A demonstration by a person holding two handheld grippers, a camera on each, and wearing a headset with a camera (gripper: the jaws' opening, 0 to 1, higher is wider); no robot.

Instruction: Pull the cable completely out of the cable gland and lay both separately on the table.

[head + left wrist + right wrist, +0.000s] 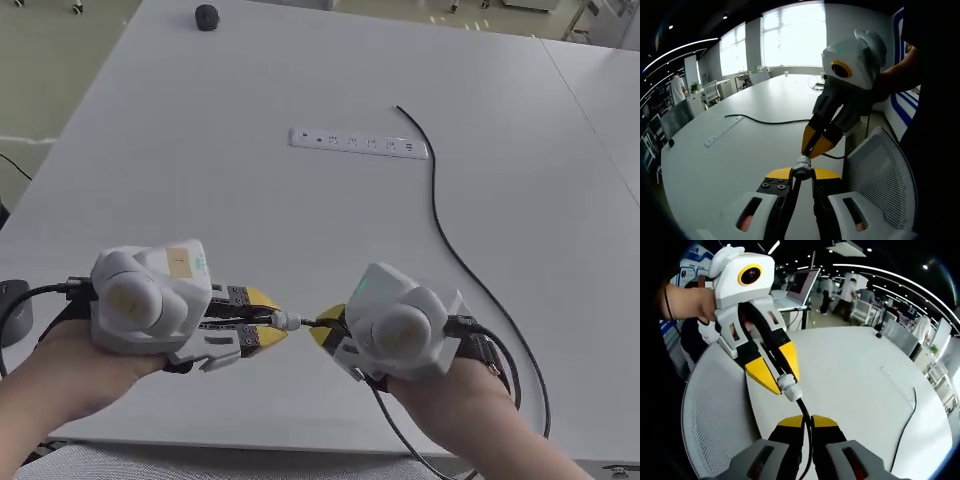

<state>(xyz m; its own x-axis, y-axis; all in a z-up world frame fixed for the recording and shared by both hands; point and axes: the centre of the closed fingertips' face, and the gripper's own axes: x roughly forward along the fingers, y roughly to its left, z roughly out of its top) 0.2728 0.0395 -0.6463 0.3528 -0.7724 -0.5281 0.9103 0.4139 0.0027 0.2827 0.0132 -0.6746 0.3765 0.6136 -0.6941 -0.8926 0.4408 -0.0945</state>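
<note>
Well, in the head view I have both grippers raised just above the near edge of the counter (300, 200), nose to nose. My left gripper (268, 322) is clamped on the small pale cable gland (288, 322), and my right gripper (325, 326) is pinched on the black cable (308, 323) right where it leaves the gland. I judge the opposed hold lets one side anchor the fitting while the other draws the cable straight along its bore. The cable is not yet out, and nothing is laid down. Farther off on the counter lie a white power strip (358, 143), a long black lead (440, 225) and a small dark round thing (206, 16). The strip's markings and the tan sticker (180, 262) on the left gripper's body are too small to read. In the left gripper view my own yellow-tipped jaws are nearly closed with the gland (801, 168) seated between them. The right gripper (815, 146) comes in from above with its tips together just behind the gland, and a white mesh chair (880, 175) sits beyond. In the right gripper view my jaws stand almost shut, with the cable (803, 410) running down between them from the gland (790, 388), which sits in the tips of the left gripper (781, 376). I can make out no brand or legible writing in these views.
</note>
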